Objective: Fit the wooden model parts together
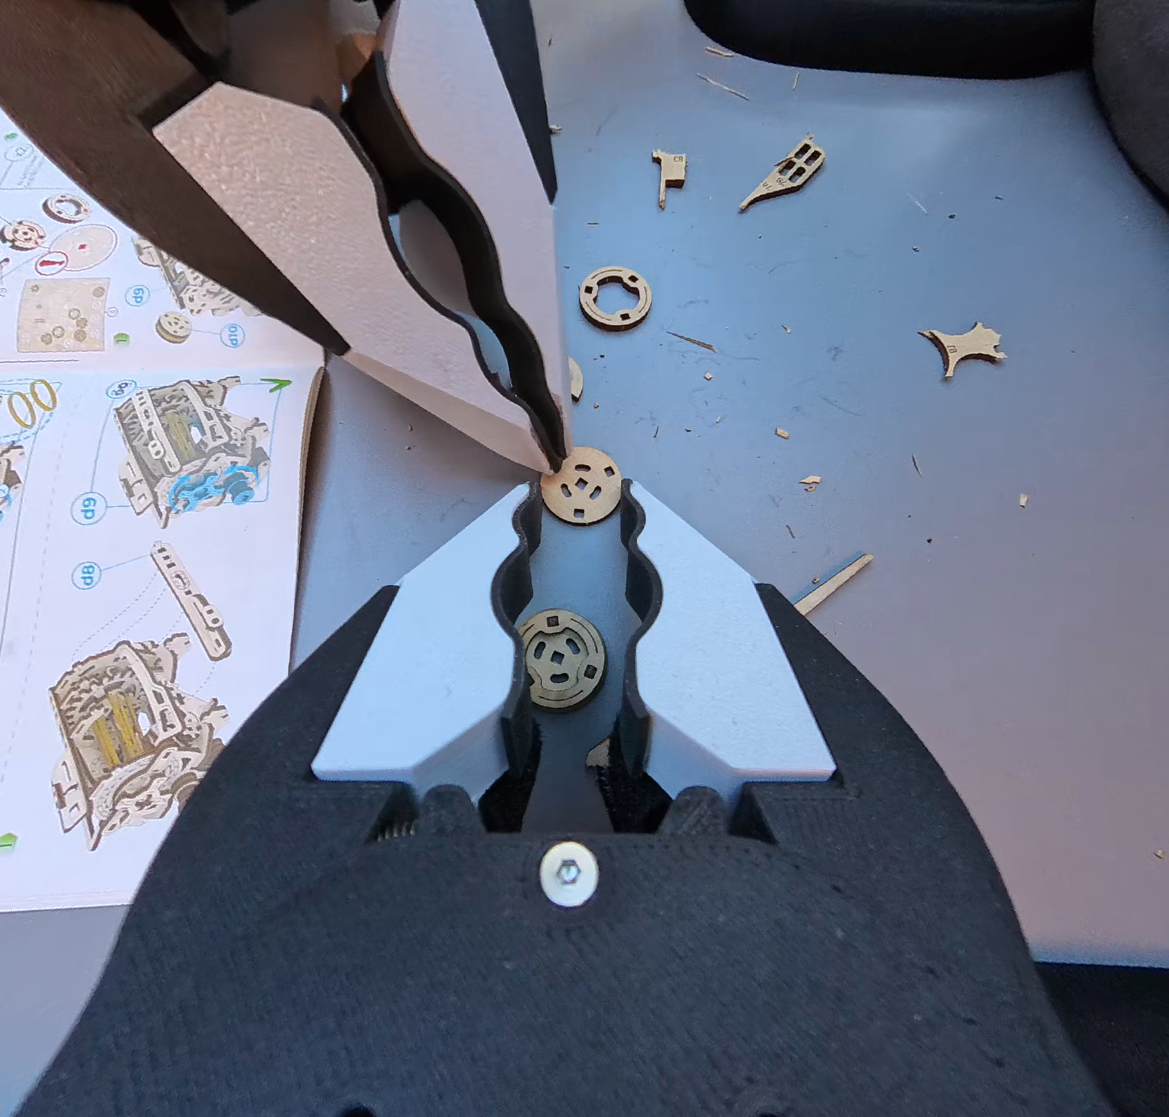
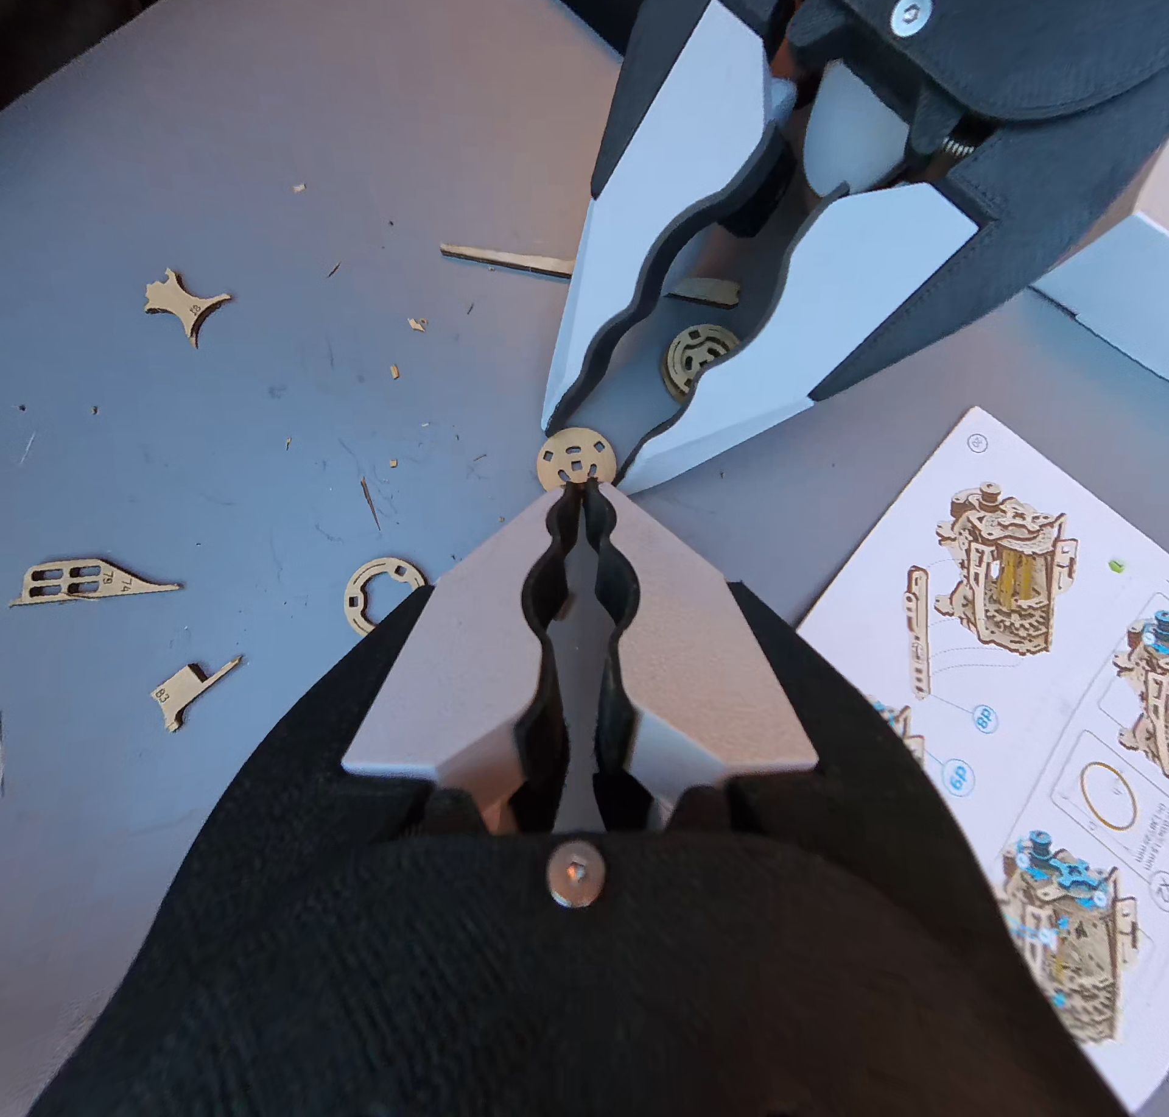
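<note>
**A:** Pale plywood is what the left claw (image 1: 579, 487) is dealing with. Its fingers are standing about a disc's width apart and appear to be touching both sides of the small perforated disc (image 1: 581, 485), which is sitting right between its tips.

**B:** And the right claw (image 2: 579, 485)?

**A:** Its tips are all but closed, with only a sliver between them, and are nosing the disc's rim on the side nearest it. Whether it is actually pinching the rim, nobody can tell from here.

**B:** So what is the operator needing to do well?

**A:** Probably keeping the disc level and turning it until its square holes are matching those of the layered disc (image 1: 562, 659), which is lying behind the left claw's tips between its fingers. Pressing straight down, not sideways, is looking wise, since thin ply may be snapping.

**B:** Is any tray or box holding parts?

**A:** None is showing. The notched ring (image 1: 615, 299) is lying loose on the grey table (image 1: 917, 517) beyond the left claw's tips, and the instruction sheet (image 1: 158, 517) is lying to its left.
</note>
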Demonstrator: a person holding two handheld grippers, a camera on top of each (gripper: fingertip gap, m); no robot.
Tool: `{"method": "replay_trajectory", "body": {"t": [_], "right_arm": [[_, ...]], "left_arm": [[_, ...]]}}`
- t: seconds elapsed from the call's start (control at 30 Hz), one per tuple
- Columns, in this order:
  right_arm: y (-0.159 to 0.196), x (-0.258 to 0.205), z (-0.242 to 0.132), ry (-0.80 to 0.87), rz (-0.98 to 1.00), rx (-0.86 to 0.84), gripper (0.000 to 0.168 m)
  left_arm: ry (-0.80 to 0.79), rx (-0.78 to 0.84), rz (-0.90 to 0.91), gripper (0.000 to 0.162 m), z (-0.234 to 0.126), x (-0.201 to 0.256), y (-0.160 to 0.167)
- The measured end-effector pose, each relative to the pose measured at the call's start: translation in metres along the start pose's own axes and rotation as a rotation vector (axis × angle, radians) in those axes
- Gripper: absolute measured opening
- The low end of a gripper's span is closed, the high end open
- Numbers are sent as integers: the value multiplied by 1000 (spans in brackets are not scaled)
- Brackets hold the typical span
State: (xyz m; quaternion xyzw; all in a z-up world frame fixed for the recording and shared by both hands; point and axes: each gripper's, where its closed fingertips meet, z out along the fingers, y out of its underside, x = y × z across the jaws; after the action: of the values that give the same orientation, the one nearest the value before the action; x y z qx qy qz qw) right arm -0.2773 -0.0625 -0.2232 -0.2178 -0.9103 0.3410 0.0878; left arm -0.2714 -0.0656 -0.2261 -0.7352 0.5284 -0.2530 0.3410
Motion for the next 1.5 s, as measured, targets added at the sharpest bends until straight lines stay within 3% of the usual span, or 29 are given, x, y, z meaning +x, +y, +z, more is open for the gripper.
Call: {"method": "replay_trajectory", "body": {"t": [0.4, 1.17, 1.37, 1.5], "right_arm": [[-1, 1, 0, 3, 44, 157, 2], [-5, 1, 7, 39, -39, 129, 3], [-11, 2, -4, 77, 43, 180, 12], [-18, 9, -25, 170, 182, 260, 0]], "left_arm": [[0, 0, 0, 23, 0, 0, 0], [3, 0, -3, 23, 0, 0, 0], [-9, 0, -6, 23, 1, -1, -1], [-26, 0, -12, 23, 3, -4, -3]]}}
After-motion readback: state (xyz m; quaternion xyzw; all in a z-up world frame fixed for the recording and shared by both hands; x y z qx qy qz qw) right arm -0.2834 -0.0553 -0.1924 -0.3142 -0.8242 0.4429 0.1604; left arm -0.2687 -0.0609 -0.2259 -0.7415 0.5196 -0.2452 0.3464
